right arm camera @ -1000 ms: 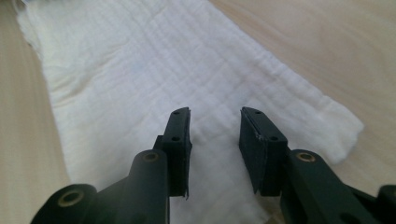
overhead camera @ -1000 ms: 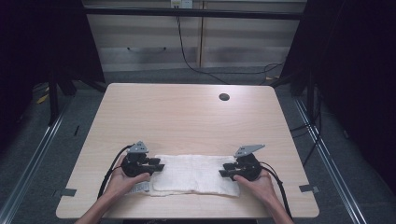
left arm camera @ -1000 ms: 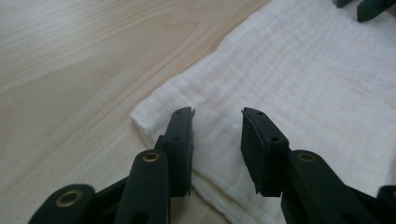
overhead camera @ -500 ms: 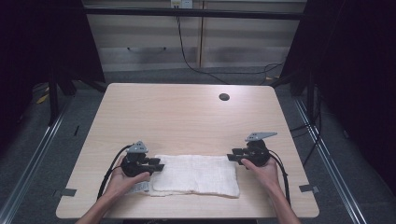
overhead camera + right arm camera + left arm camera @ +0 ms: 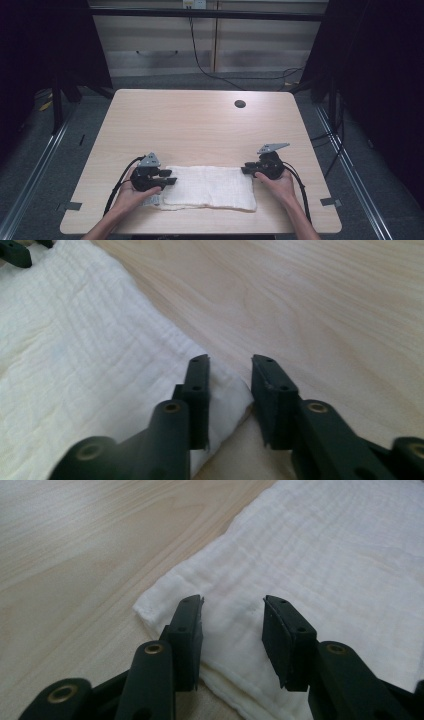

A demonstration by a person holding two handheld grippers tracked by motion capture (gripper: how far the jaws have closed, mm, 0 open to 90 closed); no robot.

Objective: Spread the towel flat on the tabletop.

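Note:
A white folded cloth [image 5: 207, 187] lies flat near the table's front edge. My left gripper [image 5: 172, 180] rests at its left end; in the left gripper view the jaws [image 5: 232, 605] stand apart over the cloth's [image 5: 325, 555] corner and have just been opening, with cloth lying under the gap. My right gripper [image 5: 245, 170] is at the right end's far corner. Its jaws [image 5: 229, 362] have just been closing. The cloth's [image 5: 75, 340] corner sits in the narrow gap between them, and the pads do not press on it.
The wooden table [image 5: 200, 125] has a round cable hole [image 5: 240, 104] at the back right. Cables trail from both grippers over the front edge. A cabinet [image 5: 210, 45] and black frames stand behind the table. The left gripper's jaw tip [image 5: 15, 252] shows across the cloth.
My right gripper has moved away from me and a little right, from the cloth's right edge to its far right corner, and its jaws have narrowed. The left hand has stayed put.

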